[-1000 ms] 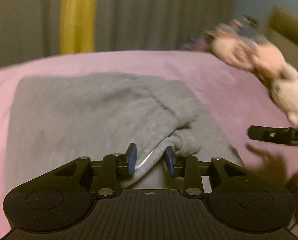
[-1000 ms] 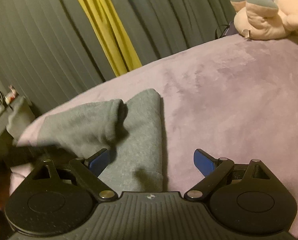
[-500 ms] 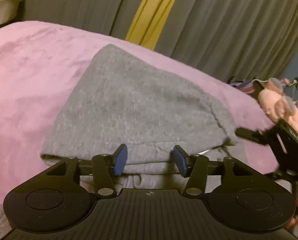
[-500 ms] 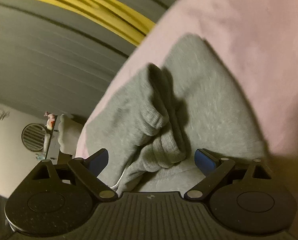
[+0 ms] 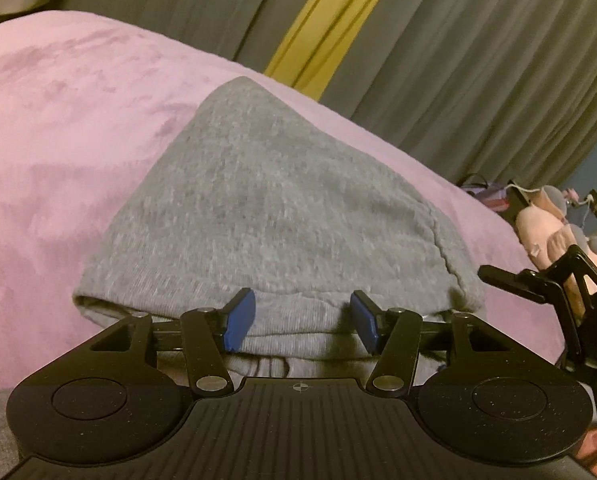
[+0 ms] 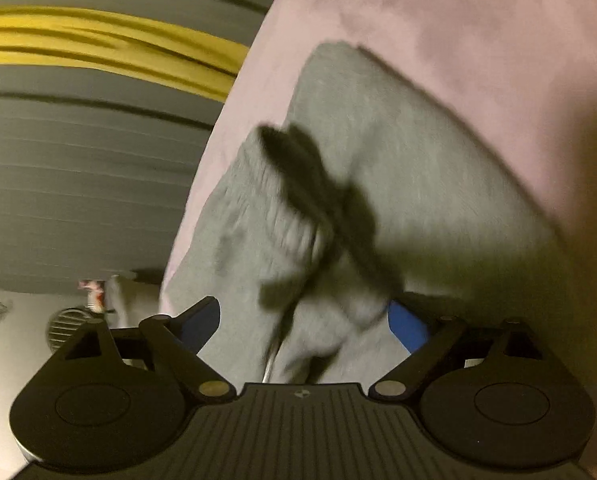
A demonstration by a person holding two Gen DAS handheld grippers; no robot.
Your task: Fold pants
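Letting go: left gripper [image 5: 301, 326] has released the grey pants [image 5: 282, 216], jaws half open astride the folded near edge at lower centre, pads clear. Right gripper [image 6: 304, 326] wide but closing slightly, bunched cloth between, ungripped. Fold laid on the pink bed [image 5: 58, 128]; likely smoothing next.

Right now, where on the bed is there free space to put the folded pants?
Bare pink blanket lies left of the gray pants, up to the curtain. The right side is crowded: plush toy and right gripper.
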